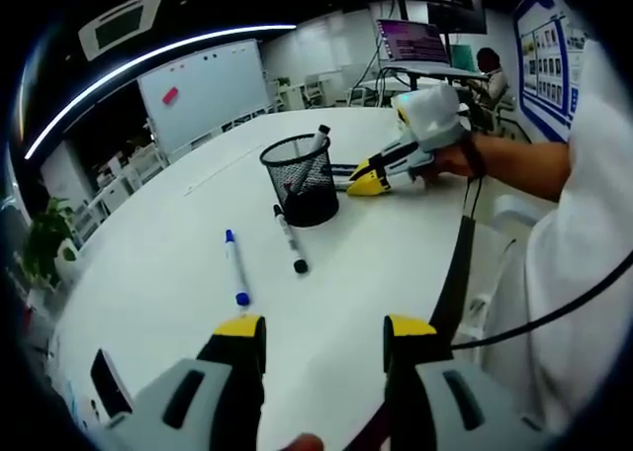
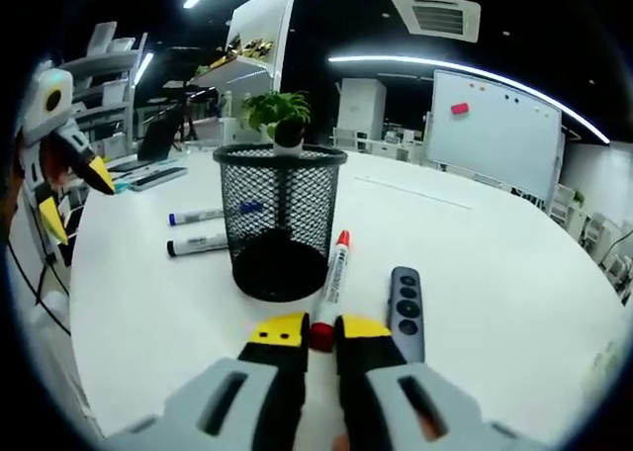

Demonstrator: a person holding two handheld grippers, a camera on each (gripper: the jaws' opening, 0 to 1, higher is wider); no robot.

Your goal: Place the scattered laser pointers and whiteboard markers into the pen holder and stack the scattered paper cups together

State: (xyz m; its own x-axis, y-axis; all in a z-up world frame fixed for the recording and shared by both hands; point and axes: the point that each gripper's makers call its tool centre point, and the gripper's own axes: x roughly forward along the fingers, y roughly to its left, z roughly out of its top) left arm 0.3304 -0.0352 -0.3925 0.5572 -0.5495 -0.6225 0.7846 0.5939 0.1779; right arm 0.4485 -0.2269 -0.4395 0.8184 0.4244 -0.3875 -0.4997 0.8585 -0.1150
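Red marker pinched at its tail, holder just ahead.

Left gripper view: the left tool (image 1: 324, 334) hung wide open and empty over the counter (image 1: 396, 243), with blue marker (image 1: 235, 268) and black marker (image 1: 290, 239) lying beside the holder (image 1: 301, 179). Right gripper view: the right tool (image 2: 319, 329) was nearly closed on the red marker (image 2: 332, 283), which leaned by the holder (image 2: 279, 219), remote (image 2: 406, 311) alongside; such an end grip could let it pivot or knock the holder.

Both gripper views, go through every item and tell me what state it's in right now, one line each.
Right gripper: fingers shut on the red marker.
Red marker: capped, leaning on the pen holder's base.
Left gripper: fingers open, holding nothing.
Pen holder: upright on the table.
Blue marker: capped, lying flat.
Black marker: capped, lying flat.
Laser pointer: lying flat beside the red marker.
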